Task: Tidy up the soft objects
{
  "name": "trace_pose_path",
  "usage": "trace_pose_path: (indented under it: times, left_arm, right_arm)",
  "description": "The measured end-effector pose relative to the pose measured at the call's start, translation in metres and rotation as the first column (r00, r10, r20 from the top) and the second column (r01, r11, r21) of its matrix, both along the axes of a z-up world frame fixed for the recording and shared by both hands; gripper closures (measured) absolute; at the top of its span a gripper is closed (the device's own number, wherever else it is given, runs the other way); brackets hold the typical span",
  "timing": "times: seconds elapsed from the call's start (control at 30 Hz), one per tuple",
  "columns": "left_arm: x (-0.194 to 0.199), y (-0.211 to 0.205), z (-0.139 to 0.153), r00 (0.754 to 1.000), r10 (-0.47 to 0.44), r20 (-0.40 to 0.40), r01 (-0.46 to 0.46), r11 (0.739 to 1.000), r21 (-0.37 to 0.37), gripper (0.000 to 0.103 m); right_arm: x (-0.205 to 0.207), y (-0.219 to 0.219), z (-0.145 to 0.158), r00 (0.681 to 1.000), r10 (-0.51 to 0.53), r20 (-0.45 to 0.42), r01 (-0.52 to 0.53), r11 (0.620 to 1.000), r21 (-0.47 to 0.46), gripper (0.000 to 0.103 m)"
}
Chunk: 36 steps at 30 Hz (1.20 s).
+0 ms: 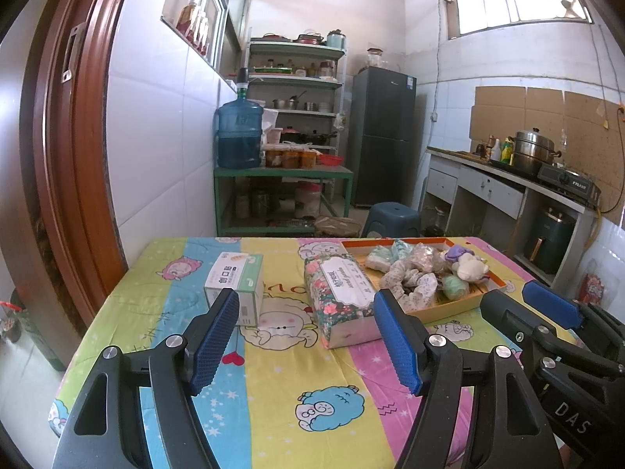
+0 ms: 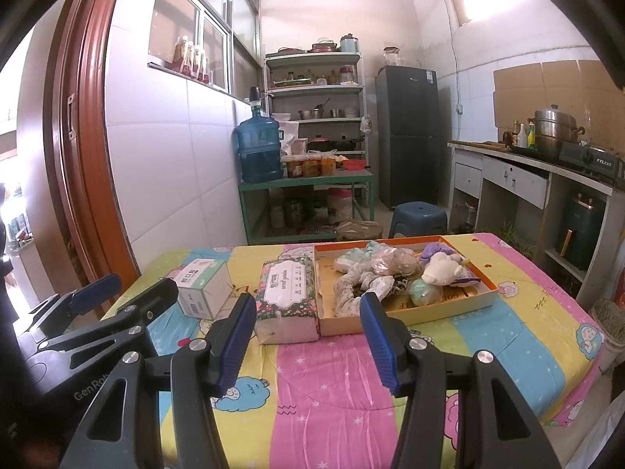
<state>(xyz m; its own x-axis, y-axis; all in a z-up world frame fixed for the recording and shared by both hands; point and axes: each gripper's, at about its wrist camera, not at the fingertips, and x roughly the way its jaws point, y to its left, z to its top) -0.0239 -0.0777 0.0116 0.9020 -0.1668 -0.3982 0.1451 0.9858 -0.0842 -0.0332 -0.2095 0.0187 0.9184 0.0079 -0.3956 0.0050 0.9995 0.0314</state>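
Right of centre in both views, a shallow orange-rimmed cardboard tray [image 2: 453, 310] on the cartoon-print tablecloth [image 2: 332, 383] holds the soft objects: patterned fabric scrunchies [image 2: 361, 283], a cream plush toy [image 2: 441, 267], a mint-green soft ball [image 2: 425, 292]. Touching the tray's left wall lies a floral-wrapped tissue pack [image 2: 287, 301]; a white carton printed "创口贴" [image 1: 236, 285] stands apart, further left. Left gripper [image 1: 306, 338] and right gripper [image 2: 306, 342] both hang with jaws apart, empty. Only the left wrist view shows "DAS" on the neighbouring tool; only the right shows "GenRob". Stove [image 2: 590, 162] label: unclear.
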Motion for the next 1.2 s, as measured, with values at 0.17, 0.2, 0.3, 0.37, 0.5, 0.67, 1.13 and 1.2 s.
trace_pose_path:
  times: [0.17,0.2,0.3,0.37,0.5,0.67,1.13,1.2]
  left_arm:
    - [-0.0005,-0.0006,-0.0012,1.000,-0.003,-0.003,0.003,1.000,0.001,0.030]
    - [-0.0005,-0.0008,-0.0012,1.000,-0.004,-0.002,0.004,1.000,0.001,0.030]
    - [-0.0005,-0.0009,-0.0011,1.000,-0.003,-0.002,0.003,1.000,0.001,0.030]
    - [-0.0007,-0.0009,-0.0012,1.000,-0.003,-0.001,0.003,1.000,0.003,0.030]
    - [0.0008,-0.0015,-0.0014,1.000,-0.003,-0.002,0.003,1.000,0.002,0.030]
    - [0.0006,-0.0020,-0.0021,1.000,-0.004,-0.003,0.004,1.000,0.005,0.030]
    - [0.0009,-0.0020,-0.0011,1.000,-0.003,-0.003,0.003,1.000,0.006,0.030]
    - [0.0009,-0.0019,-0.0010,1.000,-0.003,-0.003,0.003,1.000,0.005,0.030]
  right_arm:
    - [0.0000,-0.0001,-0.0002,1.000,-0.001,-0.001,0.001,1.000,0.001,0.048]
    - [0.0000,-0.0001,-0.0002,1.000,0.000,0.000,0.000,1.000,0.001,0.048]
    - [0.0001,-0.0001,-0.0002,1.000,0.001,-0.001,-0.001,1.000,0.000,0.048]
    - [0.0003,-0.0005,-0.0005,1.000,0.001,0.000,-0.001,1.000,0.002,0.048]
    - [0.0004,-0.0004,-0.0005,1.000,0.001,-0.001,-0.001,1.000,0.002,0.048]
    - [0.0005,-0.0005,-0.0006,1.000,0.000,-0.001,0.000,1.000,0.001,0.048]
    - [0.0007,-0.0003,-0.0006,1.000,0.000,-0.004,0.000,1.000,0.001,0.048]
    - [0.0005,-0.0003,-0.0005,1.000,0.001,-0.003,-0.001,1.000,0.002,0.048]
